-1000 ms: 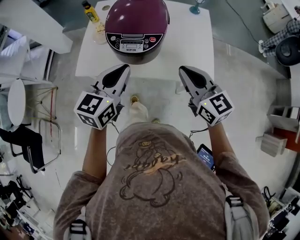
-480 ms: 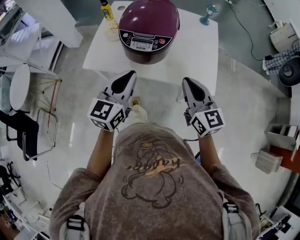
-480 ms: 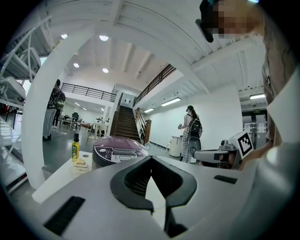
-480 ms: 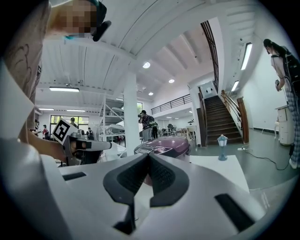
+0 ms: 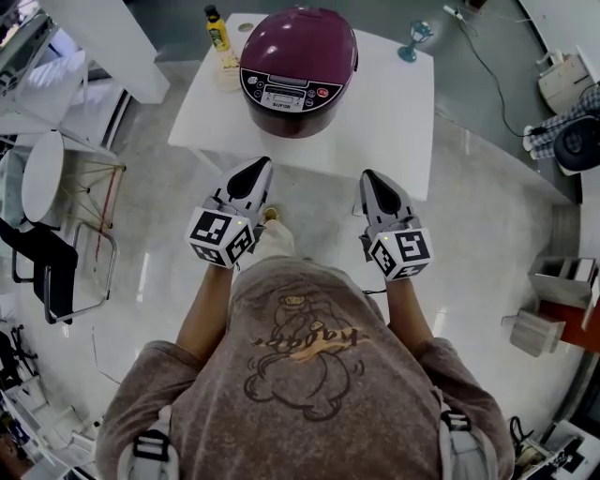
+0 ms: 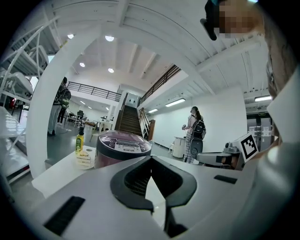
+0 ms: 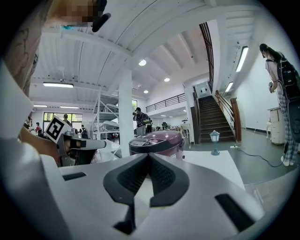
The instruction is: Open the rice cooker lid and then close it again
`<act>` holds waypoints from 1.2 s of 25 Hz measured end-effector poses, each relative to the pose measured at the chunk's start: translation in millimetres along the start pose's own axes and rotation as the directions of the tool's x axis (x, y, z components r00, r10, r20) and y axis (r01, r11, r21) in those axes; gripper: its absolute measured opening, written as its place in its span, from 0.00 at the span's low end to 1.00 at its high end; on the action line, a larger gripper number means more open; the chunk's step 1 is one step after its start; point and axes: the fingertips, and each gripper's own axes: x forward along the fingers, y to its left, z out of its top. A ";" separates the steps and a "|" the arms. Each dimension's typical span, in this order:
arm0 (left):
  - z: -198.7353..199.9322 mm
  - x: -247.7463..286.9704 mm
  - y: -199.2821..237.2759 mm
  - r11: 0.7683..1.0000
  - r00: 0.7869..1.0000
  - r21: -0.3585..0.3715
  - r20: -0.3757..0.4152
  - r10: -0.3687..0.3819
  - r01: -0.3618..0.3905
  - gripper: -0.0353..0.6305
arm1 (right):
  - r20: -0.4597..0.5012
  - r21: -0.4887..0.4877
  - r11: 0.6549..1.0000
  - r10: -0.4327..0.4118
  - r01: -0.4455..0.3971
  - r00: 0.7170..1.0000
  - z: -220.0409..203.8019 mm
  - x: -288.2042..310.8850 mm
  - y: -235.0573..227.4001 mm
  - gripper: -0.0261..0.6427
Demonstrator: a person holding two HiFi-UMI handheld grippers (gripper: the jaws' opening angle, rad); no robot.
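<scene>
A maroon rice cooker [image 5: 298,70] stands on the white table [image 5: 394,103], lid down, control panel facing me. Both grippers hang in front of the table's near edge, short of the cooker and touching nothing. My left gripper [image 5: 255,171] is shut and empty; in the left gripper view its jaws meet at the tip [image 6: 151,158], with the cooker [image 6: 123,147] beyond, a little left. My right gripper [image 5: 370,178] is also shut and empty; the right gripper view shows its closed tip [image 7: 149,154] below the cooker [image 7: 157,142].
A yellow bottle [image 5: 217,28] and a small stack of packets [image 5: 228,64] sit left of the cooker, and a blue goblet [image 5: 413,39] stands at the table's far right. A dark chair [image 5: 56,272] is at my left. A cable [image 5: 487,47] crosses the floor. A person [image 6: 193,133] stands in the background.
Both grippers have sunk and drawn back from the table's front edge toward my body. The cooker's lid stays down, and both grippers stay shut.
</scene>
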 end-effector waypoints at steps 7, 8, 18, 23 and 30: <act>-2.8 -3.0 -1.4 1.000 1.000 -0.009 -0.006 0.014 -0.014 0.08 | 0.002 0.009 1.000 0.009 -0.009 1.000 -1.2 -2.7 5.4 0.04; -2.1 -3.5 -1.5 1.000 1.000 -0.010 -0.006 0.016 -0.016 0.08 | 0.005 0.008 1.000 0.009 -0.009 1.000 -0.1 -3.2 5.7 0.04; 5.5 -13.7 4.5 0.999 0.999 -0.027 0.003 0.045 -0.045 0.08 | 0.009 0.012 1.000 0.024 -0.024 1.000 1.0 0.0 18.2 0.03; 8.5 -18.7 8.4 0.998 0.998 -0.032 0.004 0.055 -0.055 0.08 | 0.010 0.024 0.999 0.028 -0.029 1.000 1.6 1.1 22.0 0.03; 9.1 -19.3 7.4 0.998 0.998 -0.032 0.002 0.058 -0.058 0.08 | 0.014 0.026 0.999 0.042 -0.043 0.999 3.4 1.8 24.4 0.03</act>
